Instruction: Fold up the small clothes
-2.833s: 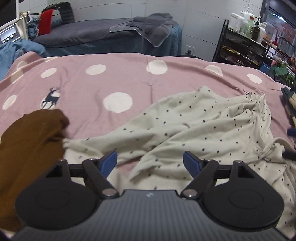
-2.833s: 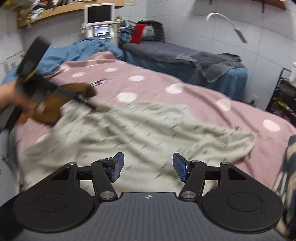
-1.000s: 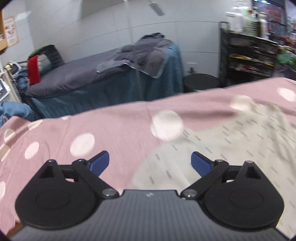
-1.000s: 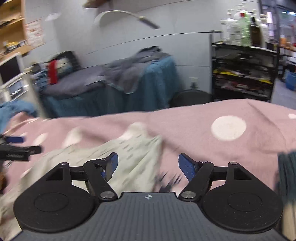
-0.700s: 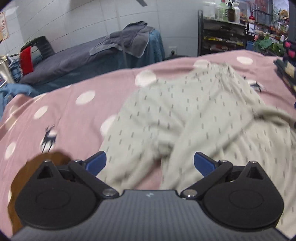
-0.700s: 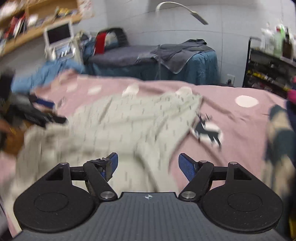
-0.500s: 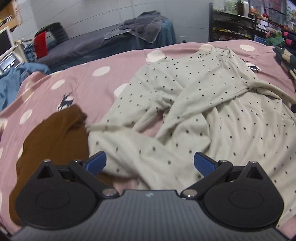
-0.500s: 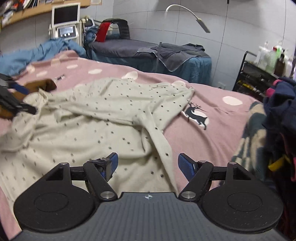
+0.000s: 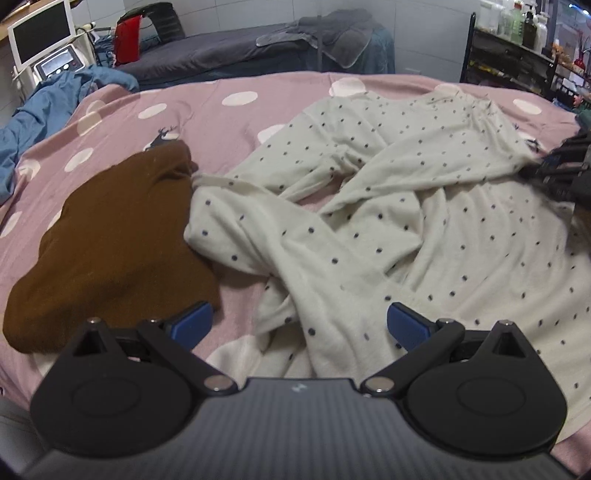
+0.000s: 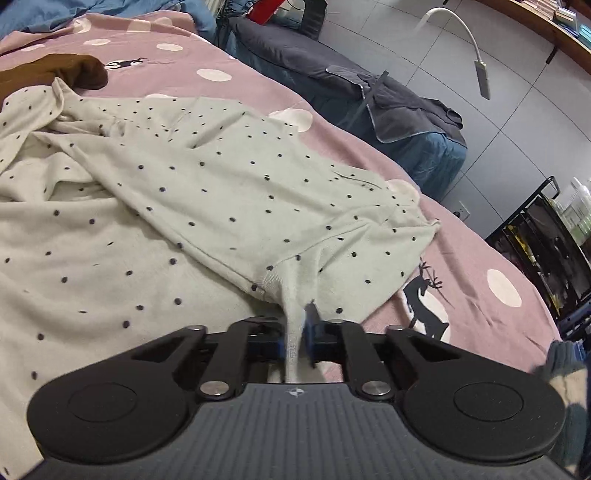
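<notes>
A cream garment with dark dots (image 9: 369,221) lies crumpled across the pink spotted bedspread (image 9: 221,122). My left gripper (image 9: 299,325) is open just above its near edge, with a rumpled fold of it lying between the blue pads, untouched. In the right wrist view the same garment (image 10: 221,192) spreads away to the left. My right gripper (image 10: 295,339) has its jaws closing, and they pinch a raised ridge of this cloth near a seam. That gripper (image 9: 561,166) also shows at the right edge of the left wrist view. A brown garment (image 9: 110,240) lies left of the cream one.
A blue cloth (image 9: 44,110) hangs off the bed's far left corner, by a monitor (image 9: 40,33). Beyond stands a dark-covered bed (image 9: 221,51) with a grey towel. A black shelf rack (image 10: 546,240) stands at the right, and a knitted cloth (image 10: 569,369) lies beside my right gripper.
The right gripper dropped onto the cream garment, rolled, and its jaws went from wide open to pinching a fold. The left gripper swung back over the near edge and stayed open.
</notes>
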{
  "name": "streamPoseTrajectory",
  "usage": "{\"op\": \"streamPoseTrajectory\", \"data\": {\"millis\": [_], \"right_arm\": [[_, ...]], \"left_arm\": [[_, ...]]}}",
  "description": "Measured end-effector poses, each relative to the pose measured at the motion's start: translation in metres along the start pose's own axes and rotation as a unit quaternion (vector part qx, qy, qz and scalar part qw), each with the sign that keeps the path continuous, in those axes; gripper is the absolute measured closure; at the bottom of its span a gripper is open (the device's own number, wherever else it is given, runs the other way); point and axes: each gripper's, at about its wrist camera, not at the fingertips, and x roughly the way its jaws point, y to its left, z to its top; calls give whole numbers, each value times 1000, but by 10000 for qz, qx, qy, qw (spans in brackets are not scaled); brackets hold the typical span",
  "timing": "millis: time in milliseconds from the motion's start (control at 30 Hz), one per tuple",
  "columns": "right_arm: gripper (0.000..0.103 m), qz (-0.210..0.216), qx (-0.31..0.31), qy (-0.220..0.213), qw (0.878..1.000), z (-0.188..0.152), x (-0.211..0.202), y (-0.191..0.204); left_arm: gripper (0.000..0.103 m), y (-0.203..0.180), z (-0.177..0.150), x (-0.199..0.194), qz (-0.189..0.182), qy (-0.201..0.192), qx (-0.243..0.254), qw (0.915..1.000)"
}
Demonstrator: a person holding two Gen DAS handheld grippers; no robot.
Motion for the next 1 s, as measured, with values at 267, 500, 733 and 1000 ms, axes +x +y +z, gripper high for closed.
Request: {"op": "streamPoseTrajectory", "data": {"millis": [267,500,733,1000], "right_arm": [[91,-952,1857,20,9780,-34,-22,-81],[72,-984,1853,-20,9777,-44,-24,-68],[12,-722,1841,-402,9794,-43,-55,-50],[1,-83,1913,-729,9788,-60,-105,-24]], "left_arm": [[47,23,-7,10,-240,169,-504,9983],[49,47,-4,-8,-52,-51,-798,9968],[67,73,1,-32,-84,-319,-1250,9916],[46,83,5,-34,-348,-211,-1147,9926]]}}
